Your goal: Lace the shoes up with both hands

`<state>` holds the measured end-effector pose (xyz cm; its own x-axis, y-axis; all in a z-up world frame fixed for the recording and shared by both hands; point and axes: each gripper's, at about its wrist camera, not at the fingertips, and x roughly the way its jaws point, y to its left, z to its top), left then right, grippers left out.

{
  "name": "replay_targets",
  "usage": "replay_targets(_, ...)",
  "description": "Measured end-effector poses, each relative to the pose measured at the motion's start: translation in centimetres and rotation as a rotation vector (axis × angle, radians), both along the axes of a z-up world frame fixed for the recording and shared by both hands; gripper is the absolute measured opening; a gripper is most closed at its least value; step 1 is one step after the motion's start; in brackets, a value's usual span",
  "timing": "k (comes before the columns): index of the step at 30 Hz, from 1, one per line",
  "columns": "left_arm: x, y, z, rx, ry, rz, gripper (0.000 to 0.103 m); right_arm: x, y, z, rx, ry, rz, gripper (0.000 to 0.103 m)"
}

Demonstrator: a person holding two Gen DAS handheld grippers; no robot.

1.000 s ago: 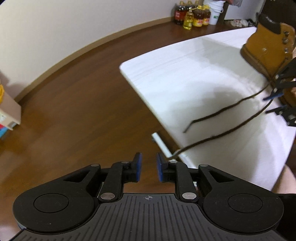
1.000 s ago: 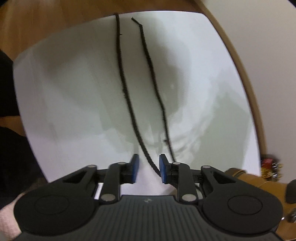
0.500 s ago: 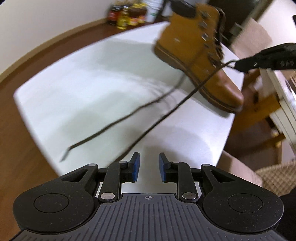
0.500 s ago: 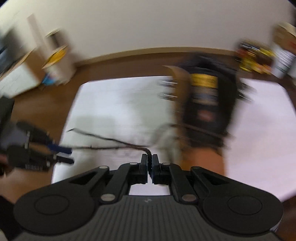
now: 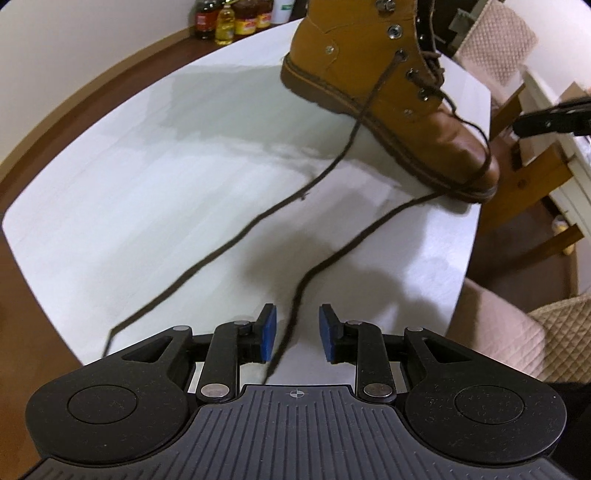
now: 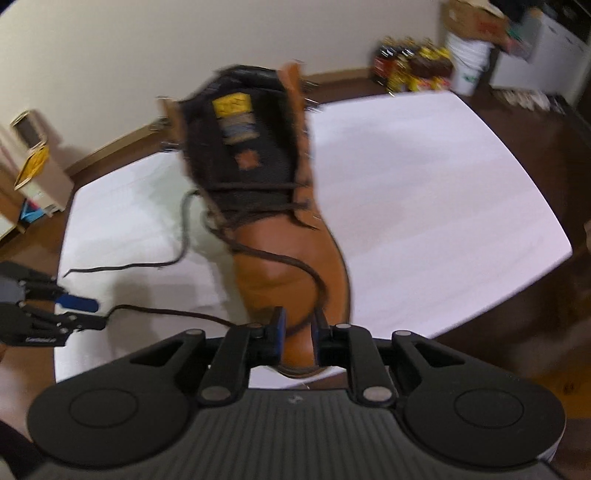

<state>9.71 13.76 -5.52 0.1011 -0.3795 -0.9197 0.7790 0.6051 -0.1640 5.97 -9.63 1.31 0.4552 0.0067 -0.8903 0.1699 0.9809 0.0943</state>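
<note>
Laces on that tan leather boot looked thin, limp; left gripper spread around one, right gripper opening, lace between.

A white table is set on a dark brown wooden floor, bounded by a plain cream wall with a brown skirting. Beyond the table's far edge, bottles and a white bucket are grouped on the floor. Beside the table a wooden chair is seen
</note>
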Motion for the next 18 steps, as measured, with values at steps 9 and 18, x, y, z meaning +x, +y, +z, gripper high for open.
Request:
replay_targets(9, -2.0, -0.3, 1.1, 0.032, -0.165, -0.25, 0.0, 2.2, 4.3, -2.2, 0.096, 0.01, 0.13, 0.017)
replay_targets(18, -1.1, 0.7, 2.0, 0.07, -0.158, -0.339, 0.002, 5.4, 12.9, -4.2, 0.016, -0.022, 0.61, 0.022)
